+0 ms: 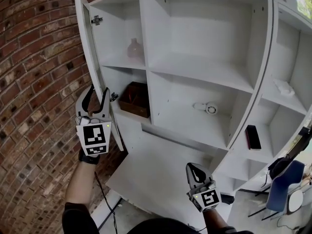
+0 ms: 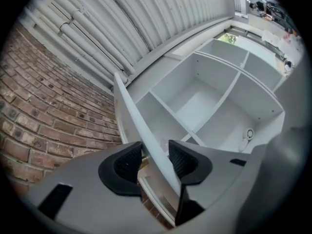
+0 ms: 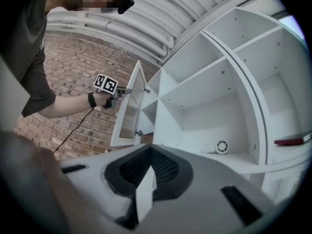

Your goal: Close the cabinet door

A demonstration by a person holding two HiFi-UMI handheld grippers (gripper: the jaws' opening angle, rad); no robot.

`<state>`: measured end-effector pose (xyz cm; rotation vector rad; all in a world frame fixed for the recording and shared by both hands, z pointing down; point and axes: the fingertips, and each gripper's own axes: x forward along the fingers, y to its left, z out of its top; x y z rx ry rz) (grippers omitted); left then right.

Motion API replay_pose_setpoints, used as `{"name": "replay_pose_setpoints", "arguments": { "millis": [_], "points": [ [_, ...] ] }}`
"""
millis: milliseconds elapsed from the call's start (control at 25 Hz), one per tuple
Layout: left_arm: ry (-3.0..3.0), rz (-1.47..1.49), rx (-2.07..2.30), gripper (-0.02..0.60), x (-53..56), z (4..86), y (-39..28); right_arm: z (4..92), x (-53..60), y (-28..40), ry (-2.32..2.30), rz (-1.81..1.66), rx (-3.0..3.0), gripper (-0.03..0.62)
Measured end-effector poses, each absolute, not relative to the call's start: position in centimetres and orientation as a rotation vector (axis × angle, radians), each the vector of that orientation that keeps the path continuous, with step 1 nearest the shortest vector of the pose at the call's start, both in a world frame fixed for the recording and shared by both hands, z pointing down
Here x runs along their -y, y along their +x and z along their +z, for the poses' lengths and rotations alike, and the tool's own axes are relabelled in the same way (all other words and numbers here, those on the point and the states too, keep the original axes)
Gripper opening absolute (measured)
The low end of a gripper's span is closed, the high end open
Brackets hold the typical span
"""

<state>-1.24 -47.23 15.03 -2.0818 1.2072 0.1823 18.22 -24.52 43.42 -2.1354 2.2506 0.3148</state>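
Observation:
The white cabinet [image 1: 204,77] has its left door [image 1: 90,48] swung out, edge-on to me in the head view. My left gripper [image 1: 97,94] straddles the door's free edge low down. In the left gripper view that door [image 2: 134,116] runs between the dark pads [image 2: 129,165] of the left gripper [image 2: 155,157], and a gap shows on the left side. My right gripper [image 1: 195,168] hangs low in front of the cabinet's base, apart from everything. Its jaws [image 3: 150,167] are shut with nothing in them. From the right gripper view the door [image 3: 129,106] stands well out, with the left gripper [image 3: 122,90] at its edge.
A brick wall [image 1: 39,82] stands close behind the open door. On the shelves are a brown box [image 1: 135,99], a pale vase [image 1: 134,48], a round white thing [image 1: 210,109] and a dark flat item [image 1: 252,136]. A blue chair [image 1: 280,189] is at the lower right.

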Motion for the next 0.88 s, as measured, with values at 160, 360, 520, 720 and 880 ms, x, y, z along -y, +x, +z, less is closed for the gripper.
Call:
{"name": "replay_pose_setpoints", "arguments": {
  "millis": [160, 360, 520, 720, 880],
  "points": [
    [-2.053, 0.19, -1.208, 0.183, 47.1, 15.0, 0.6, 43.7, 23.8, 19.6, -2.171, 0.304, -2.224, -0.002],
    [-2.023, 0.191, -1.203, 0.19, 47.1, 15.0, 2.5, 44.1, 22.9, 21.2, -2.203, 0.285, -2.192, -0.002],
    [-2.005, 0.176, -1.189, 0.201, 47.2, 14.9, 4.5, 43.7, 22.7, 21.6, -2.212, 0.309, -2.2, -0.002],
    [-1.984, 0.171, -1.185, 0.205, 47.4, 15.1, 6.3, 43.6, 22.1, 22.1, -2.222, 0.305, -2.19, -0.002],
    [-1.975, 0.153, -1.175, 0.209, 47.8, 15.4, 7.8, 43.9, 21.4, 23.1, -2.248, 0.294, -2.167, -0.002]
  ]
}}
